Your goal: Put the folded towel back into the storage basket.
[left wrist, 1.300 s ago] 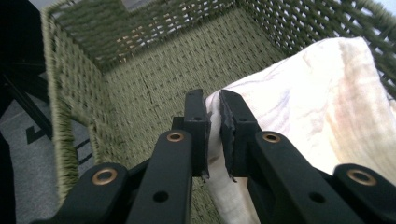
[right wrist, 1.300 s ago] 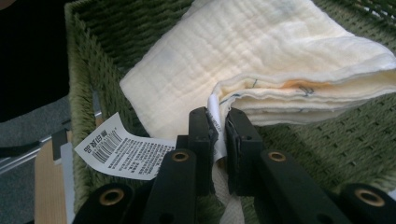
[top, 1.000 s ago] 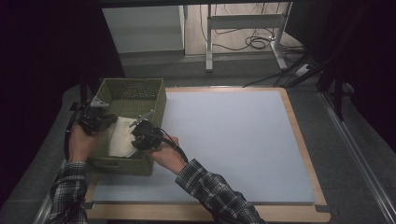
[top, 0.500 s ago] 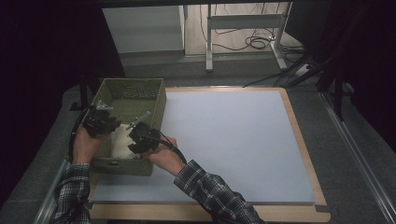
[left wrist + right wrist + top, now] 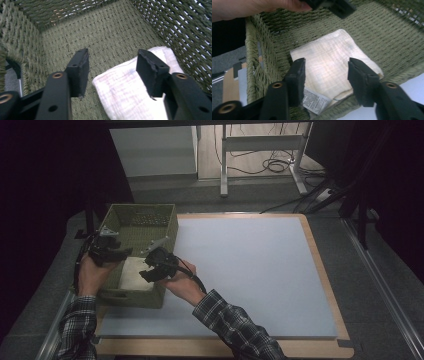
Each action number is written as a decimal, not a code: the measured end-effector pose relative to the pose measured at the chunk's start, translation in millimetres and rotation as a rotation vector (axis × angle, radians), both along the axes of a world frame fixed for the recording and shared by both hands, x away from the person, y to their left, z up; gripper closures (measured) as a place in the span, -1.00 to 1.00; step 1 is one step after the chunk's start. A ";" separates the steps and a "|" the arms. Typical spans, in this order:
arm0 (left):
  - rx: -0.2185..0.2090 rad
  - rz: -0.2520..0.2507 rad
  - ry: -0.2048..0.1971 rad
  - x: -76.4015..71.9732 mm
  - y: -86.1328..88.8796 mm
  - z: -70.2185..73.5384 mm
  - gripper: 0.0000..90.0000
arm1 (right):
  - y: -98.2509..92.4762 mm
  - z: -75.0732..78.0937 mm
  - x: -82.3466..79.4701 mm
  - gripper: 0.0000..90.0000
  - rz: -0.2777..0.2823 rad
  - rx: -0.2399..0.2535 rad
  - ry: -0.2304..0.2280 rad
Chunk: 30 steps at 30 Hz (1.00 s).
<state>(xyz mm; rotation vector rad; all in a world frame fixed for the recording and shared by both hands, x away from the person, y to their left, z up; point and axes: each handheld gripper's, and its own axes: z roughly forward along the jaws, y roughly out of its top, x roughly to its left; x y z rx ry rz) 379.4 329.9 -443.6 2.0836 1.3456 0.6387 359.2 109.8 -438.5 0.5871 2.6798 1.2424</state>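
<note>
Left claw [image 5: 119, 254]: held over the near-left part of the basket; jaws spread and have just been opening; nothing pinched. In the left gripper view [image 5: 112, 72] the cloth lies below and partly between the jaws, not pressed by them.
Left hand [image 5: 92, 274]: outside the basket's left wall, plaid sleeve behind it.
Basket [image 5: 165, 222]: green woven, rectangular, on the left end of the desk, partly over the mat's left edge. Handle cut-out visible in the near wall [image 5: 116, 295].
Cloth [image 5: 134, 274]: pale, folded flat, lying on the basket floor in the near part, between the two claws. In the right gripper view [image 5: 329, 62] it reaches up to the near wall; a printed label [image 5: 315, 101] sticks out at its near edge.
Right claw [image 5: 146, 272]: over the near-right part of the basket, above the cloth; jaws spread and have just been opening; empty [image 5: 325, 75].
Right hand [image 5: 177, 277]: just outside the basket's right wall, over the mat.
Mat [image 5: 260, 270]: pale blue-grey sheet covering most of the desk [image 5: 327, 285]; wooden border visible on the right.
</note>
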 end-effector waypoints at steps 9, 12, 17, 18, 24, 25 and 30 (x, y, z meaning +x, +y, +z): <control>-0.083 -0.008 0.000 2.8 -6.2 0.4 -0.35 | -15.2 8.8 -3.2 -0.21 0.018 0.019 -0.059; -0.094 -0.012 0.000 3.6 -9.1 0.0 -0.43 | -22.4 9.4 -3.7 -0.24 0.021 0.021 -0.068; -0.123 -0.032 0.005 4.8 -17.3 0.2 -0.53 | -34.3 10.6 -6.5 -0.31 0.031 0.030 -0.083; -0.125 -0.034 0.001 4.6 -19.1 0.6 -0.55 | -36.4 10.8 -7.4 -0.32 0.032 0.030 -0.087; -0.136 -0.047 -0.001 4.1 -30.0 2.9 -0.71 | -48.7 9.4 -10.6 -0.40 0.031 0.025 -0.102; -0.136 -0.047 -0.001 4.1 -30.0 2.9 -0.73 | -48.7 9.4 -10.6 -0.40 0.031 0.025 -0.102; -0.169 -0.065 -0.017 1.7 -40.9 7.5 -0.79 | -66.7 4.8 -9.4 -0.50 0.015 0.030 -0.082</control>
